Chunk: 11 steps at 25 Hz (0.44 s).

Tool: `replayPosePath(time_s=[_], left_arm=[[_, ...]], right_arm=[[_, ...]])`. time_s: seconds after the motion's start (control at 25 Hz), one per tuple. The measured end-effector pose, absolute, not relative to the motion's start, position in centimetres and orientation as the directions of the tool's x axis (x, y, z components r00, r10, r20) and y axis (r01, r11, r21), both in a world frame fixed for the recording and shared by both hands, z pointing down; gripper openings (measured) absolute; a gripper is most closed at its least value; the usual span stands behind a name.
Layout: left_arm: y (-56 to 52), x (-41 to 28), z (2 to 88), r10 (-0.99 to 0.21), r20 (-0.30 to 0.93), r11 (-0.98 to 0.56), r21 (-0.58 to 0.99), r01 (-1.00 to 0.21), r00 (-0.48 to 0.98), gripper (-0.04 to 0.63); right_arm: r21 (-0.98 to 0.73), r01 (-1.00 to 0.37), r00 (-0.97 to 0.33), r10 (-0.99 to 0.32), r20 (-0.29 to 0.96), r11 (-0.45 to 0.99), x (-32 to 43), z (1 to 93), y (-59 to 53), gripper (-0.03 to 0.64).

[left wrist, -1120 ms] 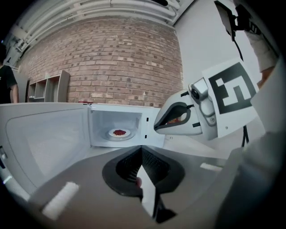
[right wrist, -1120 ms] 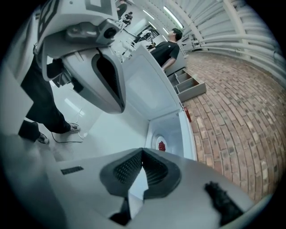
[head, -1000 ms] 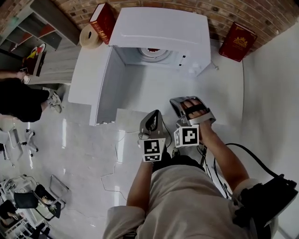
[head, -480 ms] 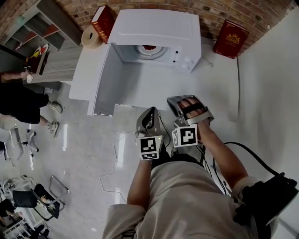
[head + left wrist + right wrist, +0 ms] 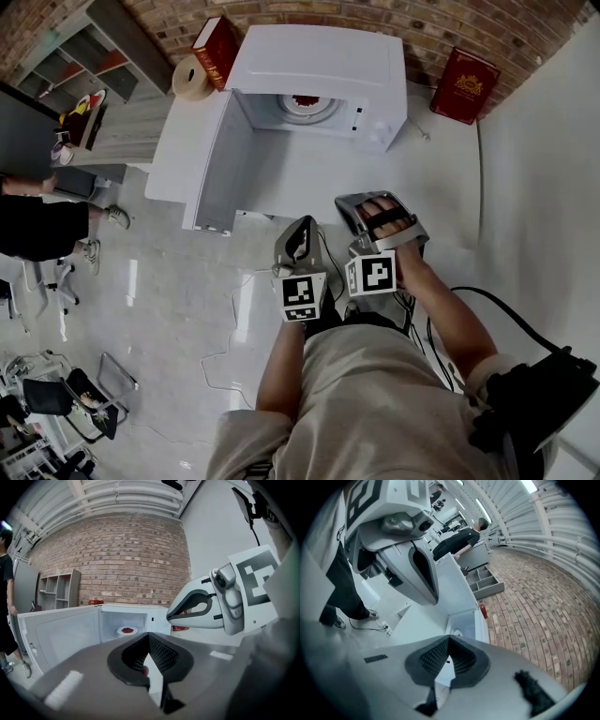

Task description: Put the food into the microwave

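Note:
The white microwave (image 5: 323,56) stands at the back of the white table (image 5: 441,187), its door (image 5: 222,164) swung wide to the left. Inside, on the turntable, sits a white plate of red food (image 5: 305,103), also seen in the left gripper view (image 5: 126,631). My left gripper (image 5: 302,223) and right gripper (image 5: 349,204) hover side by side near the table's front edge, well short of the microwave. Both are shut and hold nothing: the left gripper's (image 5: 149,635) jaws meet at their tips, and so do the right gripper's (image 5: 449,639).
A red book (image 5: 466,84) leans on the brick wall right of the microwave; another red book (image 5: 216,49) and a tape roll (image 5: 194,75) are at its left. A person (image 5: 37,225) stands on the floor at far left. Cables lie below the table.
Both grippers have risen a little and stay shut and empty. The person at the left has moved farther off. The microwave door stays open.

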<state>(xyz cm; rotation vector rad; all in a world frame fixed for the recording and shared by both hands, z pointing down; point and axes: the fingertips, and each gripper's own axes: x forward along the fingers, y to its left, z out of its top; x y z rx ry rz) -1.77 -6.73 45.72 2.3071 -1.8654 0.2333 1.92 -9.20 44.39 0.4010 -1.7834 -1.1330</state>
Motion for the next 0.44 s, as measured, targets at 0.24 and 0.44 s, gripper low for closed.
replayPosePath(time_s=[0.24,0.44], left_arm=[[-6.94,-2.02,45.36,-0.955,0.22,-0.198,0.026,-0.98,0.199,0.007],[-7.0,-2.23,45.56,-0.954,0.225,-0.199,0.023,-0.98,0.199,0.008]], right_arm=[[0.838,0.205,-0.498,-0.683,0.534,0.506,1.73,44.03,-9.62,0.009],[0.839,0.203,-0.501,-0.683,0.531,0.504,1.37,44.04,-9.65,0.009]])
